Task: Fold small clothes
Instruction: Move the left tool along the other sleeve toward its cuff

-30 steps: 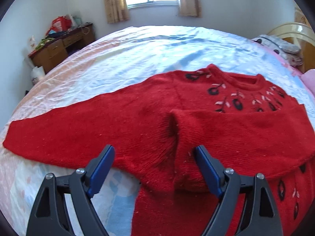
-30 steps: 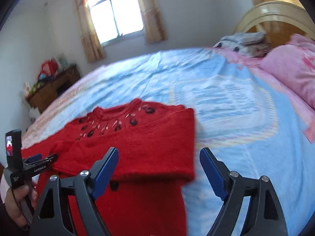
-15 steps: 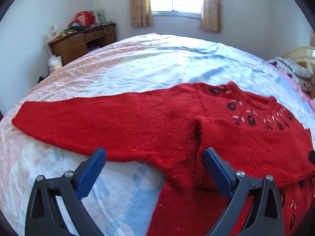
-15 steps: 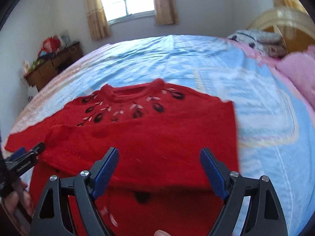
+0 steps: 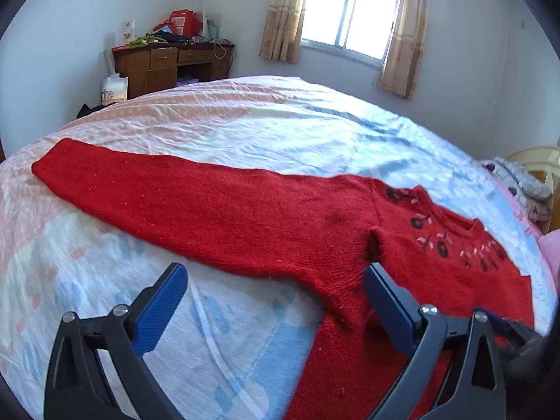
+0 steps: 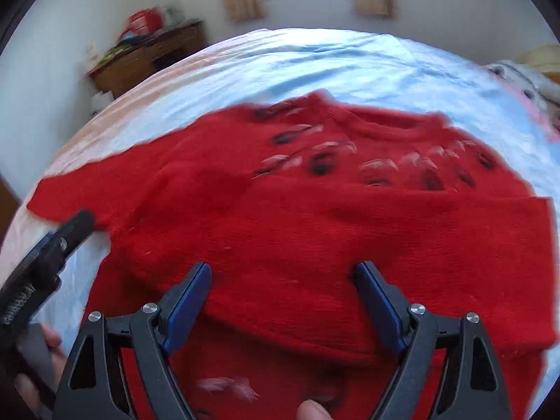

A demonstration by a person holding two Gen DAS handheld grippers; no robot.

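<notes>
Two grippers are over the bed (image 5: 245,119), and I can read both. On my left, the left gripper (image 5: 276,301) has just been opening and its jaws now stand wide apart with nothing clamped; below them I see bedsheet and the underarm of the red sweater (image 5: 280,224). The sweater lies flat on the bed, one sleeve (image 5: 147,189) stretched out straight toward the left edge, the other sleeve (image 6: 385,245) folded across the chest below the embroidered neckline. To the right, the right gripper (image 6: 283,297) hangs over that folded sleeve, jaws spread wide and gripping nothing. A fingertip (image 6: 311,411) shows at the bottom of its view. A wooden desk (image 5: 168,63) stands by the far wall
</notes>
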